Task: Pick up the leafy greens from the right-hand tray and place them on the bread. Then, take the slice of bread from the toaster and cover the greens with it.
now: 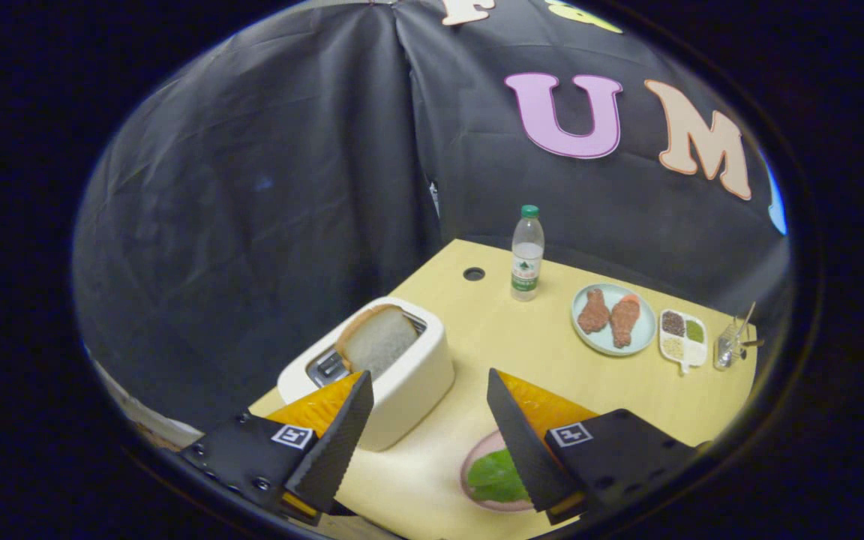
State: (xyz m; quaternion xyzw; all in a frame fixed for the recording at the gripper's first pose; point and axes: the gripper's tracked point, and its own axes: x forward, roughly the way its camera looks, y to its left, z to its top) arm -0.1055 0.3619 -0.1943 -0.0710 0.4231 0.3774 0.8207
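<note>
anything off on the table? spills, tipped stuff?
Nothing stands out. Bread slice sits in the toaster, water bottle stands upright, greens lie on the pink plate. Gripper is open, holding nothing.

white toaster (402, 375), green leaf (498, 478), pale yellow table (522, 337)

Bread (376, 341) in toaster (402, 382); bottle (527, 255) beyond; greens (497, 478) on plate (477, 454).

Bread slice (377, 341) upright in toaster (402, 382)
</note>
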